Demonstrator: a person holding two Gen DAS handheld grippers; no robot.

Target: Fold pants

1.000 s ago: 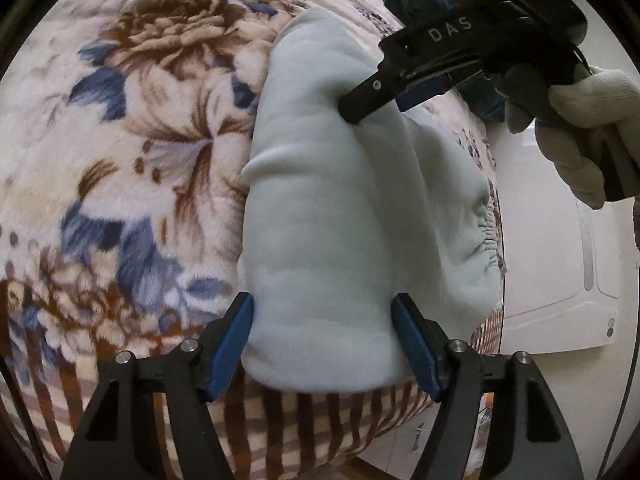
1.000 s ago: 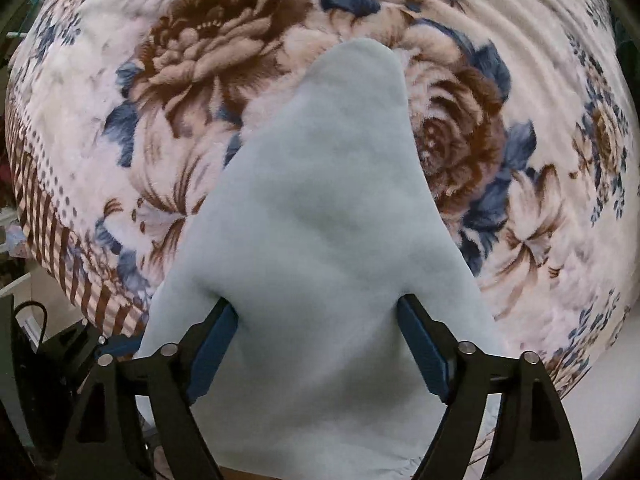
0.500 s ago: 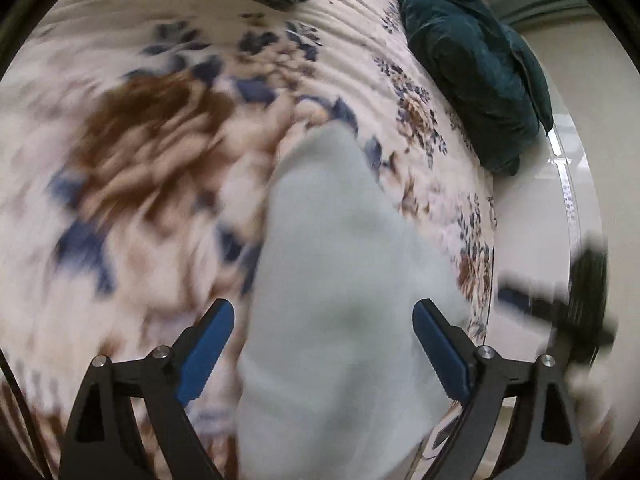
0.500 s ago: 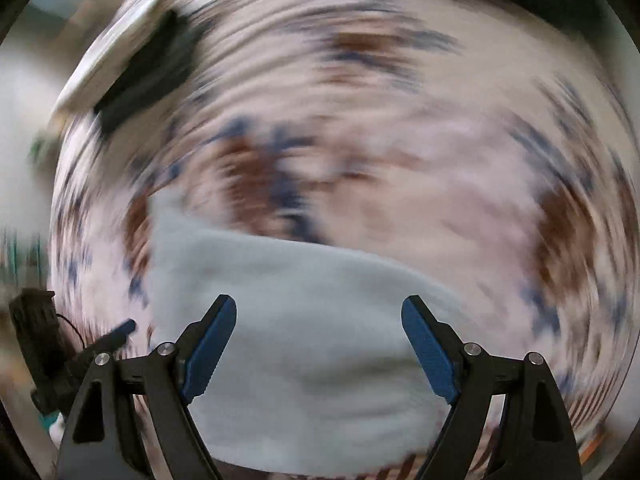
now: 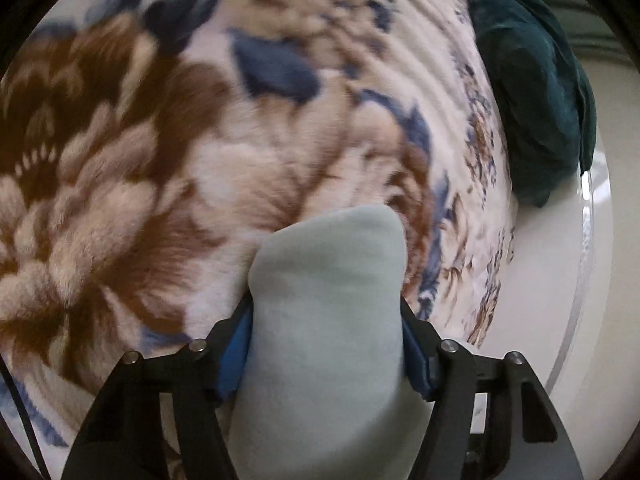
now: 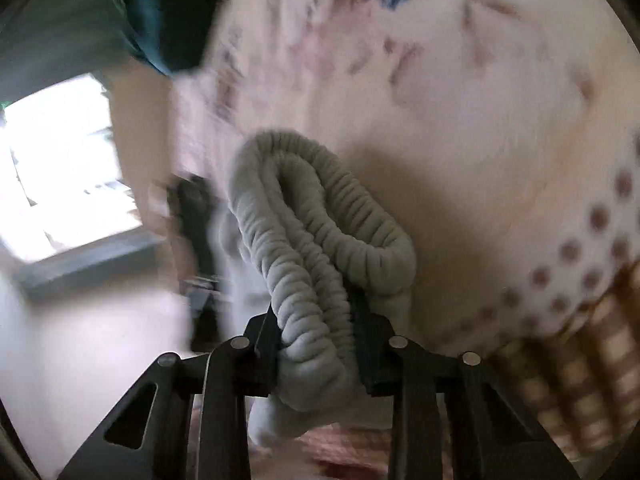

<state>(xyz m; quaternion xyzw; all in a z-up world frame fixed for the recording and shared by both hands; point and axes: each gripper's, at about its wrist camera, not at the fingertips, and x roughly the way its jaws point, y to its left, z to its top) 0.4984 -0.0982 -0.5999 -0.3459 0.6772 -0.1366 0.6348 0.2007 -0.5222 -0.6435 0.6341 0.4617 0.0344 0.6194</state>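
Observation:
The pale blue fleece pants (image 5: 328, 304) are folded into a thick bundle above the floral blanket (image 5: 140, 184). My left gripper (image 5: 326, 344) is shut on one end of the bundle, its blue pads pressed into both sides. In the right wrist view my right gripper (image 6: 316, 332) is shut on the gathered elastic waistband (image 6: 316, 216), which loops up between the fingers. The dark shape of the other gripper (image 6: 196, 216) shows blurred to the left of it. Both views are motion-blurred.
A dark teal cushion (image 5: 532, 92) lies at the far right of the bed and shows in the right wrist view (image 6: 160, 12). A white bed frame (image 5: 568, 300) runs along the bed's right side. A bright window (image 6: 60, 168) is at left.
Both grippers were open around the folded pants; now each has shut on the bundle. Both have swung to new angles, the right one onto the waistband.

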